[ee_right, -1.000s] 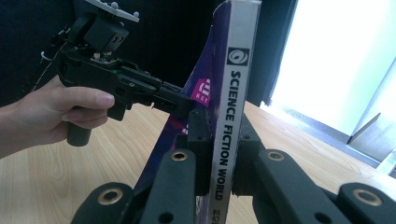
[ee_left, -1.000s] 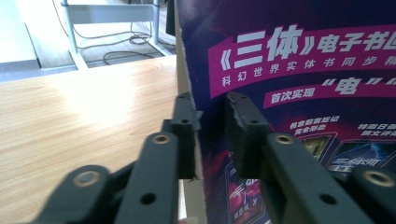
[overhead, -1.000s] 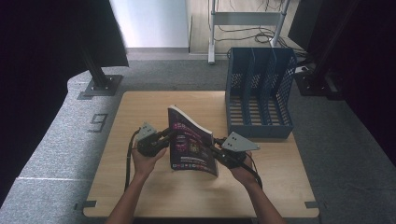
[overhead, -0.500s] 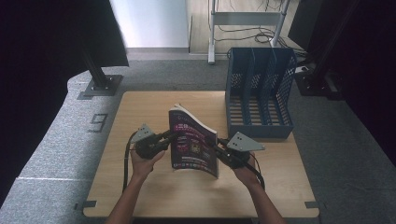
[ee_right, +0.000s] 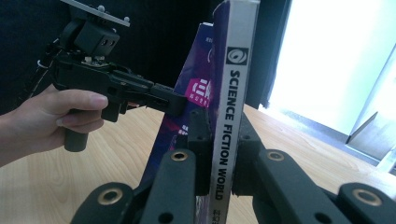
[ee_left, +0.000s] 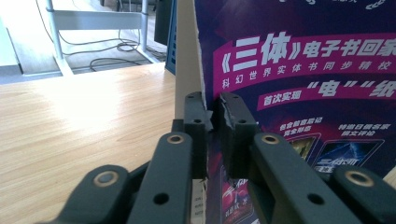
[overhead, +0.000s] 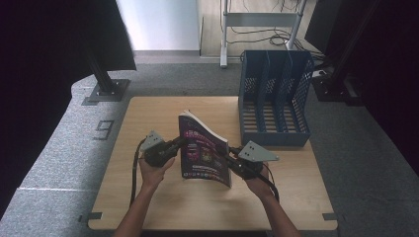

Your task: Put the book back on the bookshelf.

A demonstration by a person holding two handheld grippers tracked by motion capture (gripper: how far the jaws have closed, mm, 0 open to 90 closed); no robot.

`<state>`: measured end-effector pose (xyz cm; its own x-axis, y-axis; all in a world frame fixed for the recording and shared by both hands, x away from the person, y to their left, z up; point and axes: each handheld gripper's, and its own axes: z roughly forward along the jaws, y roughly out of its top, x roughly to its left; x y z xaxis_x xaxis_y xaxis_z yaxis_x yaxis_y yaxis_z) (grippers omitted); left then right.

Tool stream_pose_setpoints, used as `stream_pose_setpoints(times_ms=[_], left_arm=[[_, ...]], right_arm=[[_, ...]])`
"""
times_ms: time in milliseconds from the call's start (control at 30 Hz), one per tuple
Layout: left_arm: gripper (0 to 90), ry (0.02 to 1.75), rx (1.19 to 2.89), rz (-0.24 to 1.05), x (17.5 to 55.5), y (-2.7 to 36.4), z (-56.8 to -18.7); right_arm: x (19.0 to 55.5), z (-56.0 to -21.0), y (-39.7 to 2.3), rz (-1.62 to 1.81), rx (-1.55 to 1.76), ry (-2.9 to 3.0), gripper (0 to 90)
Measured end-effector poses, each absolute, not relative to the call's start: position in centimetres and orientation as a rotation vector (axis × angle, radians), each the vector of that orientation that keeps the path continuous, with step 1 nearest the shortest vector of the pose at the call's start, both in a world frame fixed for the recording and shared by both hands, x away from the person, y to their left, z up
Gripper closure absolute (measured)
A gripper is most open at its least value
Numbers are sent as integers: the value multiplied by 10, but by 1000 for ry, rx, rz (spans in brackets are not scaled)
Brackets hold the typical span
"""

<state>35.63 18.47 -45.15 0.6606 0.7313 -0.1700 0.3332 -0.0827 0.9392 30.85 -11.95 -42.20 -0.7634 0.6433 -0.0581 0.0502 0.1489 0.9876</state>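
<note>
Leftmost, the left claw (overhead: pixel 179 144), gripped in the left hand (overhead: pixel 154 170) and reaching rightward to the magazine (overhead: pixel 205 154). Jaws just closed further, now nearly together, clamped on the page edge of the magazine, seen in the left gripper view (ee_left: pixel 212 112) with the thin edge pinched between the two black pads. Grey plate on top, black cable trailing back toward the near edge of the bench (overhead: pixel 148 113). From the right gripper view, the same left claw (ee_right: pixel 180 103) meeting the far face of the cover, the hand (ee_right: pixel 42 119) wrapped round its handle.

Between both claws, the magazine standing upright on the bench, slightly tilted and fanned open at the top. Purple cover (ee_left: pixel 299 70) with a magenta band and white Chinese lettering, small pictures lower down. White spine (ee_right: pixel 231 107) printed "SCIENCE FICTION WORLD" in black, a square logo above the words.

Rightward, the right claw (overhead: pixel 233 160), held by the right hand (overhead: pixel 257 182), clenched tight on the spine side of the magazine; in its own view (ee_right: pixel 222 140) the pads pressed against both sides of the spine. Grey plate on top here too.

Beyond the right claw, well apart and at the far right of the bench, a blue file rack (overhead: pixel 274 98) with upright slots.
</note>
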Motion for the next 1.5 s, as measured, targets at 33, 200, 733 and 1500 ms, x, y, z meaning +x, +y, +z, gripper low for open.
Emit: stream_pose_setpoints(times_ms=[33,200,733,1500], left_arm=[[833,875,1678,415,357,185,-452],[852,878,1667,426,359,185,-451],[570,853,1627,447,359,190,-447],[312,732,1681,337,366,175,-437]], right_arm=[[309,-422,-119,1652,662,1956,810],[312,-422,-118,1654,670,1937,811],[309,-421,-122,1655,619,1946,810],[302,-425,-130,1661,556,1976,793]])
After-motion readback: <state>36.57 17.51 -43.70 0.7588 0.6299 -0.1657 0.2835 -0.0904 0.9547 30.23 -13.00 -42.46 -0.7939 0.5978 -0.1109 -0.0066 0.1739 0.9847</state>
